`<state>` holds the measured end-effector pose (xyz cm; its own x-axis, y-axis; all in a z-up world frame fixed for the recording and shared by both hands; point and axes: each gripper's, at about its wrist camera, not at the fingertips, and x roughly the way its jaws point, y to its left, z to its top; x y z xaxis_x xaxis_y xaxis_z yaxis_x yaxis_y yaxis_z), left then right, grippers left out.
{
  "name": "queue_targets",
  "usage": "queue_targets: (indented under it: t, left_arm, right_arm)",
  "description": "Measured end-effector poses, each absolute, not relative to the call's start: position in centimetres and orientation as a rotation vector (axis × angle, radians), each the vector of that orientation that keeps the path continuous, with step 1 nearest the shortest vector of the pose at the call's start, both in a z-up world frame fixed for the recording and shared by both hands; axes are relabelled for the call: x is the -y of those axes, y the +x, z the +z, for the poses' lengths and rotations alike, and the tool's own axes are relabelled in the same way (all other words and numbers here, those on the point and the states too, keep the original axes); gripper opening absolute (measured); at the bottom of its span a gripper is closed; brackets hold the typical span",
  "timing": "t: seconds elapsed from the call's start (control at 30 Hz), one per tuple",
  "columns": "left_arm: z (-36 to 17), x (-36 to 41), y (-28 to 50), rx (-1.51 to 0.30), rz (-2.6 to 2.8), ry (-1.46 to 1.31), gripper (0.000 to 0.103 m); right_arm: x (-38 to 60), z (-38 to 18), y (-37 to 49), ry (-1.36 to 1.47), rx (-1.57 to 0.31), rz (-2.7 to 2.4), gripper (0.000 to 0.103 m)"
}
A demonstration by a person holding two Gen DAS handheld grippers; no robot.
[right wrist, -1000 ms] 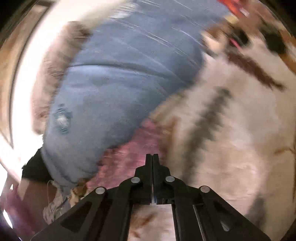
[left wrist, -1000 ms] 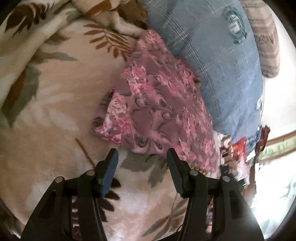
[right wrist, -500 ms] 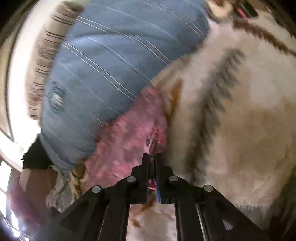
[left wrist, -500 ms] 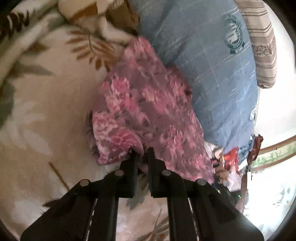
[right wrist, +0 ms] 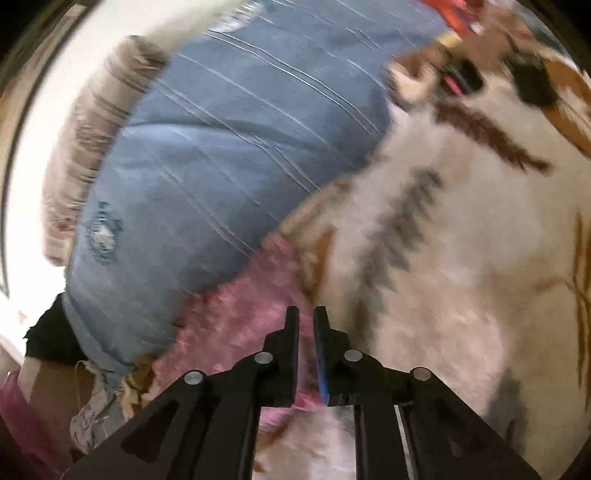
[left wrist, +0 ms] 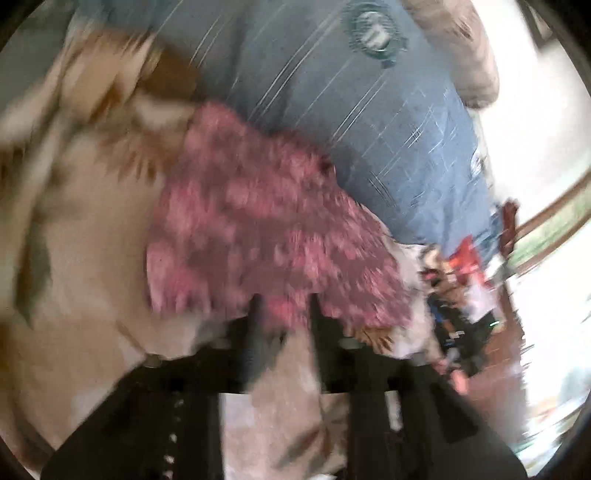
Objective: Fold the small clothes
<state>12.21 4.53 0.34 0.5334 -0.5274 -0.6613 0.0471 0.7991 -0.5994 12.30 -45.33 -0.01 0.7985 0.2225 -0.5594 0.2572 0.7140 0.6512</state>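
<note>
Between the fingers of my left gripper [left wrist: 282, 310] lies the near edge of the one small garment [left wrist: 266, 221], and those jaws are opening; the blur hides whether the pads still touch the cloth. My right gripper [right wrist: 306, 321] has its jaws opening too, a narrow gap showing, with the garment's other end [right wrist: 236, 317] running under and between them, apparently let go. So I count two grippers and one garment.

It is a thin pink and mauve cloth with a busy flower print, lying in a rumpled, roughly folded wedge, its edges soft and uneven. It rests on one fleecy cream blanket [left wrist: 81, 258] printed with brown and grey leaves, which spreads under both grippers and off to the left of my left one.

Just beyond the garment, touching its far edge, sits one plump blue pillow [left wrist: 369, 129] of smooth woven cloth with fine pale stripes and a round dark green badge [left wrist: 373, 33]. Behind that pillow, a second, striped beige one [left wrist: 465, 55] peeks out.
</note>
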Motion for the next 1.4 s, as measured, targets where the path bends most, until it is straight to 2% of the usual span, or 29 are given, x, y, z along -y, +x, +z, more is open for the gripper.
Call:
queue_targets:
  t: [0.07, 0.13, 0.23, 0.33, 0.37, 0.4, 0.5, 0.67, 0.73, 0.83, 1.07, 1.2, 1.27, 1.33, 1.4]
  left_arm:
    - [1.3, -3.5, 13.8, -0.923, -0.308, -0.493, 0.056]
    - [1.3, -2.1, 16.1, -0.915, -0.254, -0.445, 0.059]
    - [-1.4, -0.3, 19.5, -0.978, -0.154, -0.414, 0.063]
    - [-5.6, 1.1, 21.7, -1.116, -0.04, -0.312, 0.067]
    - [-6.2, 1.6, 21.7, -1.099, -0.033, -0.283, 0.076]
    - [-5.7, 2.1, 21.2, -1.029, -0.019, -0.239, 0.084]
    - [-6.1, 3.2, 21.1, -1.016, 0.01, -0.181, 0.091]
    - [-6.5, 3.3, 21.5, -1.024, 0.022, -0.168, 0.103]
    - [-6.7, 3.7, 21.6, -1.026, 0.03, -0.143, 0.103]
    - [-6.7, 3.4, 21.6, -1.024, 0.032, -0.15, 0.103]
    - [-6.7, 3.7, 21.7, -1.02, 0.032, -0.139, 0.103]
    - [-5.0, 3.6, 21.6, -1.031, 0.0, -0.144, 0.103]
    - [-3.1, 2.9, 21.4, -0.955, 0.017, -0.14, 0.103]
    - [-1.9, 2.0, 21.9, -0.891, 0.053, -0.131, 0.103]
    - [-2.1, 0.8, 23.1, -0.914, 0.049, -0.165, 0.103]
  right_arm:
    - [43.2, 0.4, 14.2, 0.755, -0.689, 0.05, 0.024]
    - [40.9, 0.7, 15.8, 0.678, -0.713, 0.07, 0.027]
    - [38.2, -0.2, 18.1, 0.55, -0.769, 0.043, 0.039]
    - [36.7, -3.9, 20.1, 0.437, -0.948, 0.0, 0.048]
    - [36.4, -4.1, 19.8, 0.392, -0.927, 0.005, 0.047]
    - [35.9, -3.8, 19.3, 0.338, -0.91, 0.011, 0.052]
    - [34.9, -3.8, 19.3, 0.286, -0.938, 0.066, 0.074]
    - [32.7, -3.9, 19.5, 0.158, -0.948, 0.055, 0.086]
    - [31.7, -3.9, 19.6, 0.086, -0.958, 0.045, 0.091]
    - [30.8, -4.1, 19.9, 0.03, -0.969, 0.038, 0.095]
    - [31.0, -3.8, 19.6, 0.039, -0.96, 0.031, 0.095]
    - [32.8, -1.6, 19.0, 0.078, -0.843, -0.04, 0.094]
    - [34.2, -1.0, 19.1, 0.079, -0.815, -0.107, 0.095]
    - [36.0, -1.6, 19.9, 0.108, -0.86, -0.163, 0.094]
    - [37.5, -2.8, 20.7, 0.159, -0.932, -0.19, 0.094]
